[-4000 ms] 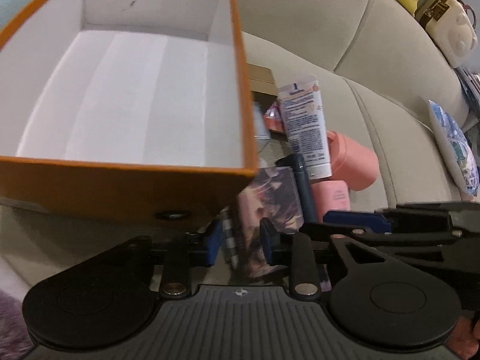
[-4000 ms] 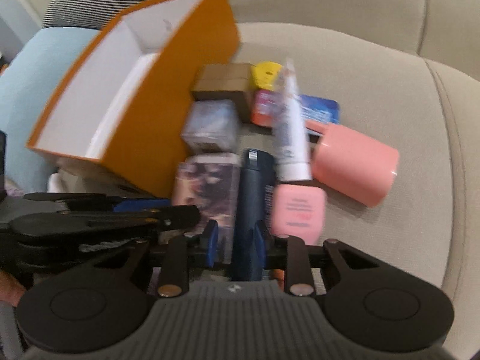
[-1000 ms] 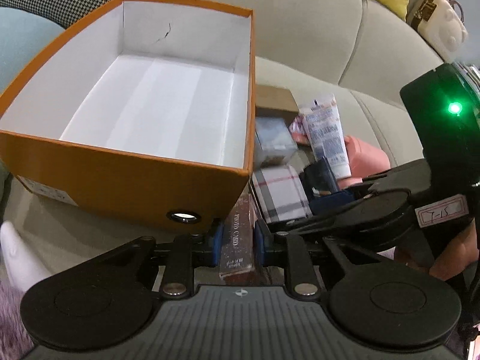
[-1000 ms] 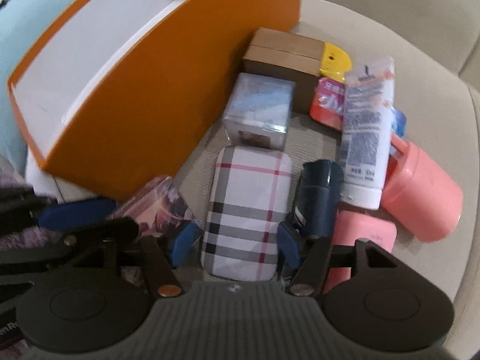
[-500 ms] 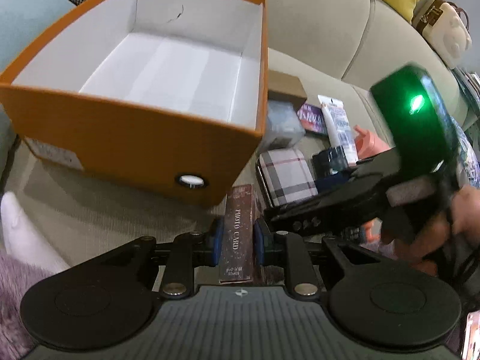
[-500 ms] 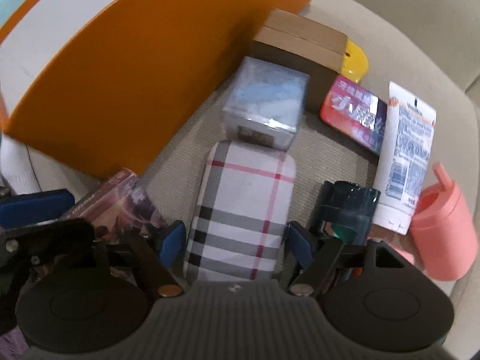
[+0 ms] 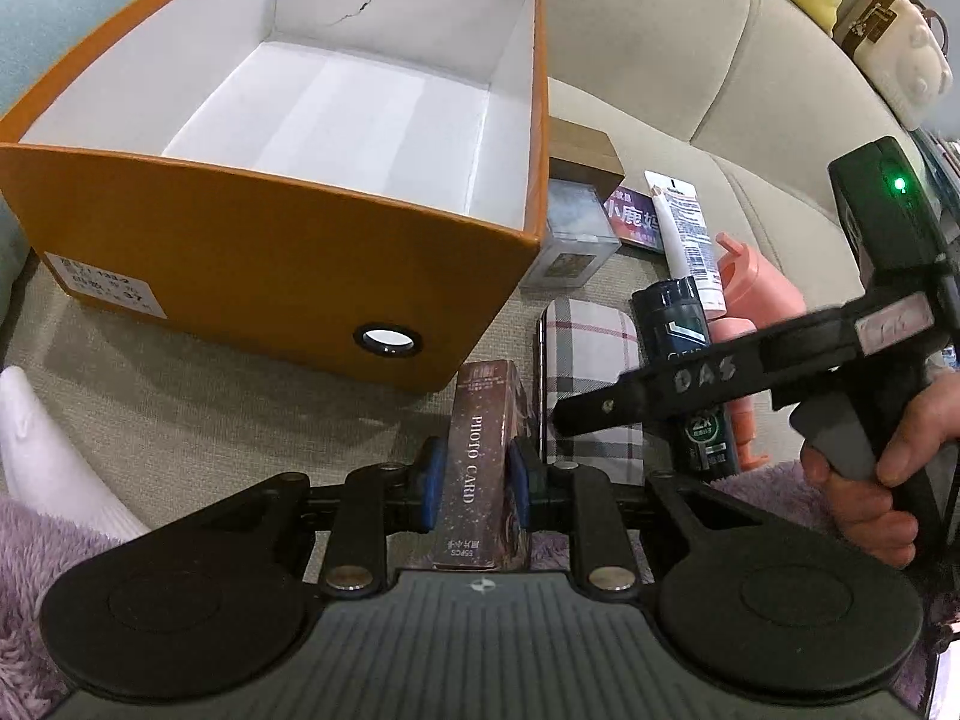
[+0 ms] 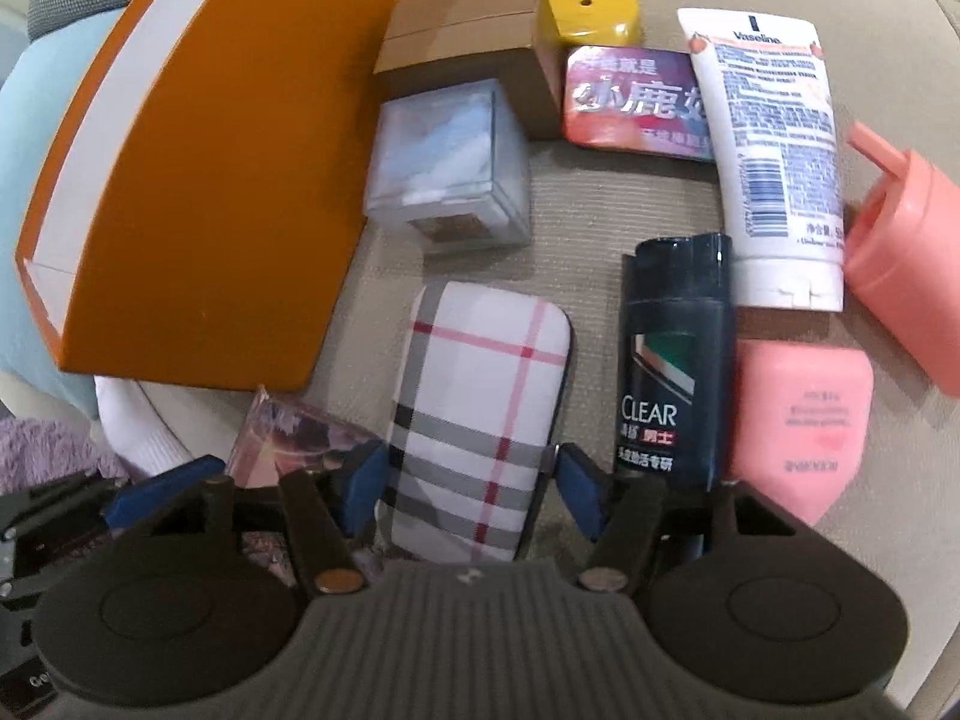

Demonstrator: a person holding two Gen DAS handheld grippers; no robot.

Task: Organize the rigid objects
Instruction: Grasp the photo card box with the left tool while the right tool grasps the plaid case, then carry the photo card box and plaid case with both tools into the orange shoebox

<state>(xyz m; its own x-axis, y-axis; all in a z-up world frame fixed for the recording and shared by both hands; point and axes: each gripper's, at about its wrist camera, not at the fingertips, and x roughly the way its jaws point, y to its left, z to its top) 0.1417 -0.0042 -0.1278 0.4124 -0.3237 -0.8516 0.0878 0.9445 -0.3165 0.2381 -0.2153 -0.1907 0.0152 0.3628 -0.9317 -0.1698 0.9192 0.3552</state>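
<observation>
My left gripper [image 7: 475,471] is shut on a slim dark box marked PHOTO CARD [image 7: 480,438], held upright just in front of the orange box [image 7: 270,252], whose white inside holds nothing. My right gripper [image 8: 471,480] points down over the plaid case [image 8: 474,408], which lies flat on the sofa. Its jaws are closing, with the case between the blue pads [image 8: 579,483]; a thin gap still shows on the right side. The left wrist view shows the plaid case [image 7: 591,360] beside the photo card box [image 8: 288,432], under the right gripper's finger [image 7: 600,414].
Right of the plaid case lie a dark shampoo bottle [image 8: 672,360], a pink bottle [image 8: 804,426], a white tube [image 8: 774,150] and a pink lidded cup [image 8: 906,276]. Behind it sit a clear cube [image 8: 447,162], a brown box [image 8: 462,42], a yellow disc [image 8: 588,15] and a red packet [image 8: 630,102].
My right gripper has rolled and sunk lower over the plaid case, centring it between the pads. The left gripper keeps hold of the photo card box and has barely moved.
</observation>
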